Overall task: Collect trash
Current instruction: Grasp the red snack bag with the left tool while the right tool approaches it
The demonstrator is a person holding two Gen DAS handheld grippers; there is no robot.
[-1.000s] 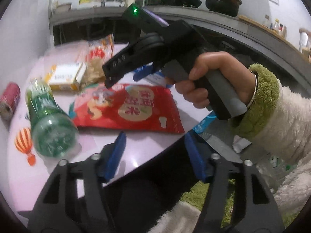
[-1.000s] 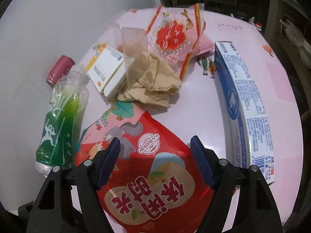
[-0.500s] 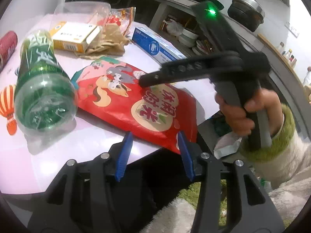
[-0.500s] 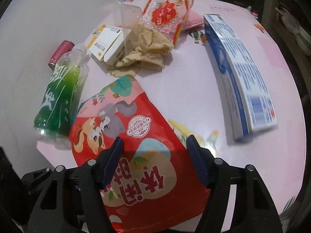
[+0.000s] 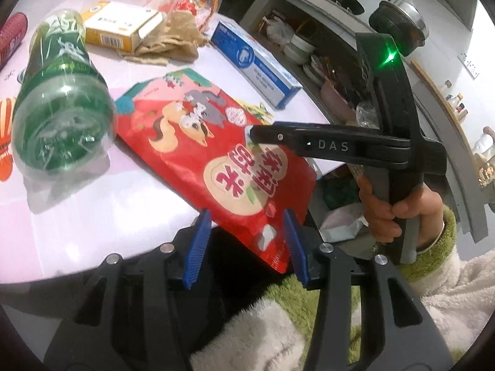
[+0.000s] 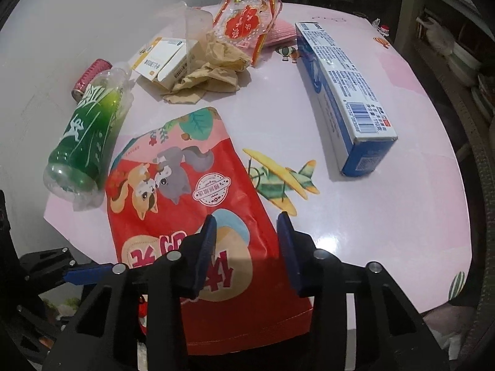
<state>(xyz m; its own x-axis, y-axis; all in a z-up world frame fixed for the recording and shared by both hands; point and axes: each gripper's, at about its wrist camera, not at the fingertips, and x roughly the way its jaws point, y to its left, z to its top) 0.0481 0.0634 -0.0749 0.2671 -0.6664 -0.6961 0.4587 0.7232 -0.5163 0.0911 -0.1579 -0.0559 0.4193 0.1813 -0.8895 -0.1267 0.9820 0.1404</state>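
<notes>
While our right gripper closes its jaws over the red snack bag overhanging the pink table's near edge, our left gripper stands part-open around the bag's corner, pads apart from it, with the green bottle and blue box lying farther back.

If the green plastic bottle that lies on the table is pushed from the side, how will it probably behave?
The green bottle lies on its side on the smooth pink table, so it would probably roll rather than slide. It looks empty, the base showing clear through, so it is likely light and easily knocked away. It lies near the table edge and might drop off.
</notes>
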